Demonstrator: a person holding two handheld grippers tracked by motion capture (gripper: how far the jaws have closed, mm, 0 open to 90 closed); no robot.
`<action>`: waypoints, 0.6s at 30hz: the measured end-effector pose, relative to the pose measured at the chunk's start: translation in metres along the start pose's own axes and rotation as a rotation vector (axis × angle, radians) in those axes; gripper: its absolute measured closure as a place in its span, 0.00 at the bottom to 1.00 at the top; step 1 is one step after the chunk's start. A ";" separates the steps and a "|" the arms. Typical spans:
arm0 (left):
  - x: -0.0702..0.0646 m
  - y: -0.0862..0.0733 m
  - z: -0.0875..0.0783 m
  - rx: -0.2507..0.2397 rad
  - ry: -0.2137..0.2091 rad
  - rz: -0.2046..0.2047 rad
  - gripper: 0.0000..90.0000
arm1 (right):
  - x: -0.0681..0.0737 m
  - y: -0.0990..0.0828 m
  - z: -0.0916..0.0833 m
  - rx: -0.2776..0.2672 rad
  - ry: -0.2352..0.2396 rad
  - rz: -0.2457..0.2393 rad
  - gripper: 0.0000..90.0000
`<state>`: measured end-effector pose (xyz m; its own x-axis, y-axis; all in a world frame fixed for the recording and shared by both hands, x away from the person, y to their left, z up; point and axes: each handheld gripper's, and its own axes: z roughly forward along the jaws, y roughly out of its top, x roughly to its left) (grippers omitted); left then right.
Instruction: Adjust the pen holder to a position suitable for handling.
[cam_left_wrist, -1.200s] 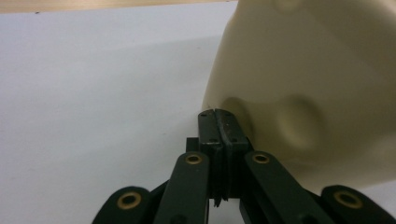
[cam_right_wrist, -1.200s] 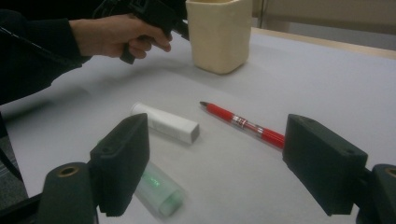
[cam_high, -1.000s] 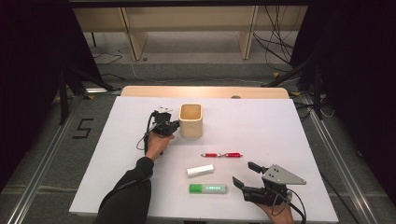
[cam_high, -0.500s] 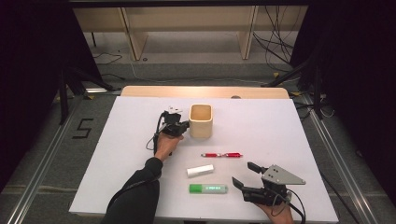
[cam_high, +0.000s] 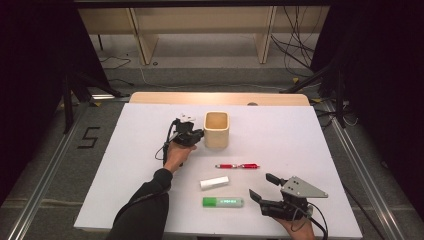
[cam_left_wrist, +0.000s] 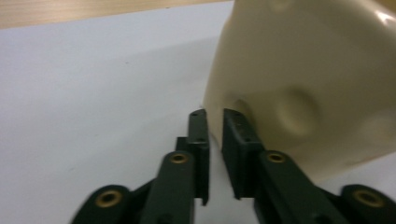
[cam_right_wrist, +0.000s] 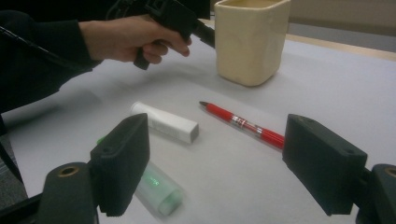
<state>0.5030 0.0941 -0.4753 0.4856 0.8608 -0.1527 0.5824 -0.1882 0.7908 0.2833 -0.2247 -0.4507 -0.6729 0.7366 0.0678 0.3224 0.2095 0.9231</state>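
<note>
A cream square cup (cam_high: 216, 131) (cam_left_wrist: 303, 84) (cam_right_wrist: 250, 42) stands upright at the middle back of the white table (cam_high: 300, 135). My left gripper (cam_high: 200, 134) (cam_left_wrist: 215, 116) has its tips against the cup's left wall. Its jaws have just been opening and stand a narrow slit apart with nothing between them. Near the front edge my right gripper (cam_high: 261, 186) (cam_right_wrist: 219, 140) rests wide open and empty. Ahead of it lie a red pen (cam_high: 237, 166) (cam_right_wrist: 243, 123), a white tube (cam_high: 214, 183) (cam_right_wrist: 163, 122) and a green marker (cam_high: 223, 202) (cam_right_wrist: 159, 189).
A wooden strip (cam_high: 220, 98) runs along the table's far edge. Beyond it are shelf legs and cables on the floor. Bare white tabletop lies to the cup's right and along the left side.
The cup has slid a little to the right with my left gripper against its side. The right gripper has stayed put.
</note>
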 end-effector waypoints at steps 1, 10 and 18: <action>0.001 0.000 -0.002 0.005 0.002 0.004 0.85 | 0.000 0.000 0.000 0.002 -0.001 0.003 0.27; 0.008 -0.002 -0.032 0.016 -0.036 0.017 0.59 | 0.001 0.000 0.000 0.002 0.000 -0.003 0.27; 0.007 -0.013 -0.062 0.021 -0.104 0.103 0.46 | 0.000 0.000 0.000 0.002 0.001 -0.004 0.27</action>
<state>0.4587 0.1322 -0.4506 0.6075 0.7831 -0.1331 0.5395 -0.2838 0.7927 0.2831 -0.2248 -0.4509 -0.6751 0.7349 0.0648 0.3209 0.2135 0.9227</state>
